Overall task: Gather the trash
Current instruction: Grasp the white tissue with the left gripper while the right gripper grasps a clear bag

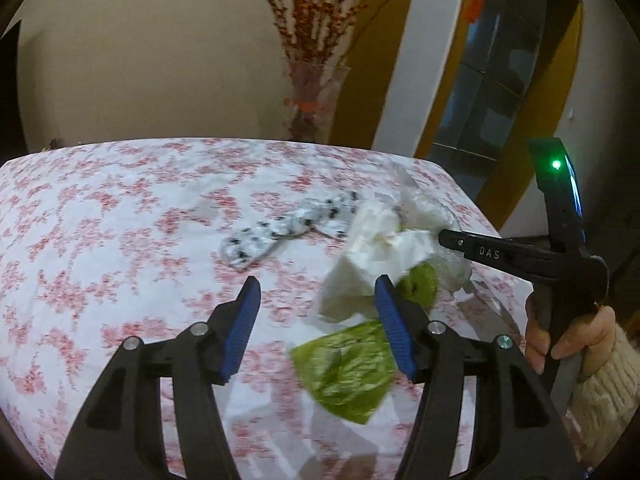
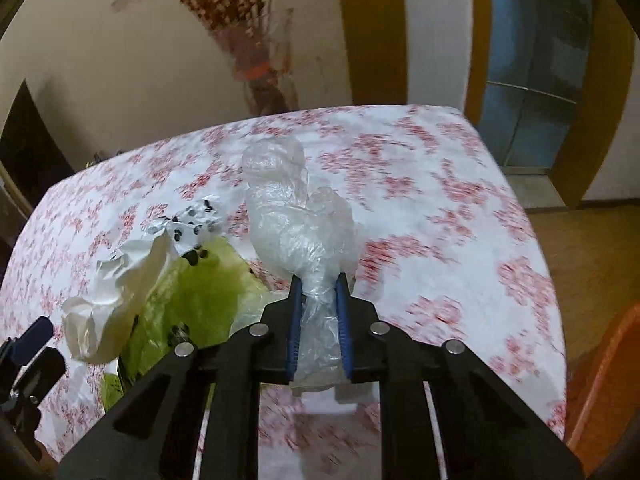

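A crumpled clear plastic bag (image 2: 296, 216) is held in my right gripper (image 2: 319, 284), which is shut on its twisted end above the floral tablecloth. In the left wrist view the same bag (image 1: 436, 208) lies behind a white crumpled tissue (image 1: 380, 244), with the right gripper (image 1: 444, 238) reaching in from the right. A green wrapper (image 1: 348, 368) lies flat beside the tissue; it also shows in the right wrist view (image 2: 200, 292) next to the tissue (image 2: 116, 292). A white black-spotted wrapper (image 1: 280, 228) lies further back. My left gripper (image 1: 316, 292) is open above the table, left of the tissue.
The table is covered with a white cloth with red flowers (image 1: 100, 240). A glass vase with red branches (image 1: 312, 96) stands behind the far edge. A doorway (image 2: 528, 80) is at the right, and an orange object (image 2: 600, 380) sits by the table's right edge.
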A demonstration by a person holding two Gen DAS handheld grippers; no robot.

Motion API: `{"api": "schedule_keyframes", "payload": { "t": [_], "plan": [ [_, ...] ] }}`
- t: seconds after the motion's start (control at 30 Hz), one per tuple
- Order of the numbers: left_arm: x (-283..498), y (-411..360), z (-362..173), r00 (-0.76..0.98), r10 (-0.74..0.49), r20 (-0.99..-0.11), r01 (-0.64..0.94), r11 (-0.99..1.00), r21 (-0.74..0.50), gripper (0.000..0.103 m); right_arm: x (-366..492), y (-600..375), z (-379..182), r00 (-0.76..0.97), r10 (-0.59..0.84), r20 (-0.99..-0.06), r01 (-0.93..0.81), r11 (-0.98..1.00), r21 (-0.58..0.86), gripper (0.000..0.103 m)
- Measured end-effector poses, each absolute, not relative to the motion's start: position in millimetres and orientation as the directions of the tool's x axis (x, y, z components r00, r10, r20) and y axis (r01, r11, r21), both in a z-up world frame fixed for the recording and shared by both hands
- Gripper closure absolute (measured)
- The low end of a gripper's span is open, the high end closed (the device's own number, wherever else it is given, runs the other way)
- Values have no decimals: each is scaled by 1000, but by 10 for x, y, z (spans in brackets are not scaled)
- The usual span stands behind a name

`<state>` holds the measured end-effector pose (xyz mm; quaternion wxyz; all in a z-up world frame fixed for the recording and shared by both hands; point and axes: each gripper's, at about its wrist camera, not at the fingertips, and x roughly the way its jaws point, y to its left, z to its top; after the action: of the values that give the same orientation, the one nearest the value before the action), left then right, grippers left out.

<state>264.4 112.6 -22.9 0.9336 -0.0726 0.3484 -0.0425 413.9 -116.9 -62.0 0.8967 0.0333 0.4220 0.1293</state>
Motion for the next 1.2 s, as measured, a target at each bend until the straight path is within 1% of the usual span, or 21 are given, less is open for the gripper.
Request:
{"api": "schedule_keyframes", "payload": {
  "t": [0.1,0.2,0.33,0.43,0.5,0.53,0.6,0.63,0.67,0.7,0.83,1.2],
  "plan": [
    [2655,952,-198,755,-144,-639,52,986,-160,37,4094,-1250,-607,616,248,-747,-202,967,154,87],
    [2668,807,-160,759,-154,-633,69,985,-157,37,4068,-1280,-614,617,245,-748,-207,967,146,87],
    [2768,670,-158,756,-116,-645,54,992,-115,38,4038,-1294,-612,614,252,-748,-216,965,149,87],
    [2866,633,-187,745,-101,-659,39,993,-108,45,4032,-1303,-623,609,254,-751,-216,965,151,87],
    [2927,628,-218,738,-84,-669,27,995,-95,54,4030,-1315,-631,604,257,-754,-215,964,156,87],
    [2953,635,-229,735,-79,-673,20,995,-95,56,4029,-1317,-633,603,257,-755,-215,964,157,87],
    [3013,676,-262,724,-75,-686,1,994,-107,67,4029,-1308,-636,600,259,-757,-218,963,157,87],
    [3030,708,-277,719,-78,-690,-7,993,-120,69,4025,-1297,-635,599,261,-757,-222,963,156,87],
    [3052,752,-291,716,-82,-693,-17,991,-135,74,4024,-1293,-635,599,262,-757,-226,962,155,87],
    [3060,778,-303,715,-83,-694,-21,990,-140,76,4022,-1277,-631,598,264,-756,-231,961,153,87],
    [3055,864,-312,727,-66,-683,-37,990,-135,79,4012,-1236,-618,599,275,-752,-241,958,158,87],
    [2841,1291,-73,776,-15,-630,-107,982,-155,79,3930,-1100,-531,605,299,-738,-266,949,166,87]
  ]
}}
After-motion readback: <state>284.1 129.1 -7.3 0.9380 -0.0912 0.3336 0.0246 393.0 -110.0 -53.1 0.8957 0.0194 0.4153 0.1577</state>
